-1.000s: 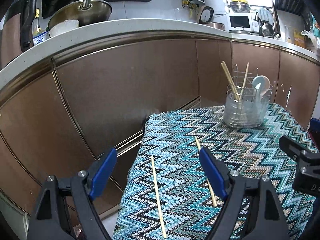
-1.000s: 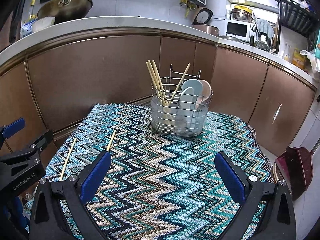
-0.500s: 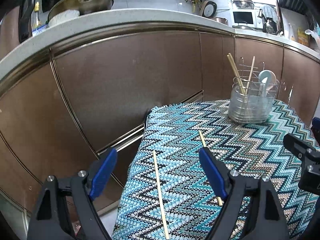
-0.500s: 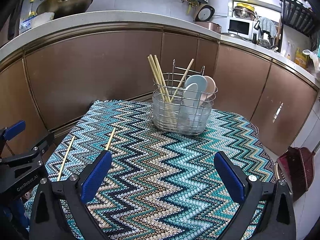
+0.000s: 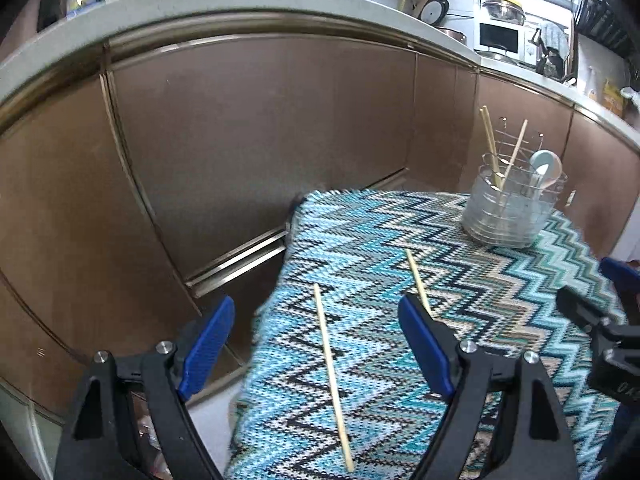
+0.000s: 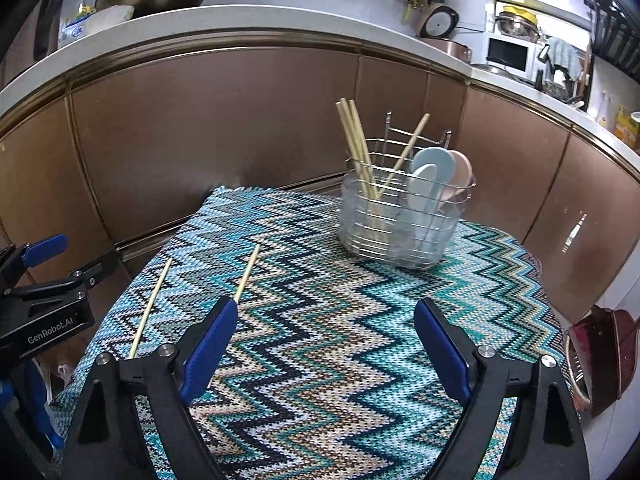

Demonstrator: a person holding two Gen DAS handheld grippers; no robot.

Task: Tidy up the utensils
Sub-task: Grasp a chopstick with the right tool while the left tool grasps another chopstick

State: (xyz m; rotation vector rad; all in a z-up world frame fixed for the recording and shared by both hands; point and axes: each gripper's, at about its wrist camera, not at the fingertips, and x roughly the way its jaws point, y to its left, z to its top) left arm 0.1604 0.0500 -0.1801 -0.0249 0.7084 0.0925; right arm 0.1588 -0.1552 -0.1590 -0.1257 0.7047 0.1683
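Note:
Two loose wooden chopsticks lie on the zigzag cloth: a left chopstick (image 5: 333, 376) (image 6: 150, 309) and a right chopstick (image 5: 417, 280) (image 6: 247, 269). My left gripper (image 5: 316, 344) hangs open above the left chopstick, which lies between its blue fingers untouched. The right chopstick runs under its right finger. A wire utensil basket (image 6: 400, 216) (image 5: 510, 212) at the far side holds upright chopsticks and spoons. My right gripper (image 6: 324, 344) hovers over the cloth's middle; its jaws are closing with nothing between them.
The small table under the zigzag cloth (image 6: 320, 320) stands against brown kitchen cabinets (image 6: 220, 132). Its left edge (image 5: 276, 308) drops to the floor. The other gripper's body shows at the left (image 6: 44, 312). A dustpan (image 6: 600, 352) sits on the floor at the right.
The left gripper slid left and slightly down, so the left chopstick now lies centred between its fingers. The right gripper's fingers drew a little closer together.

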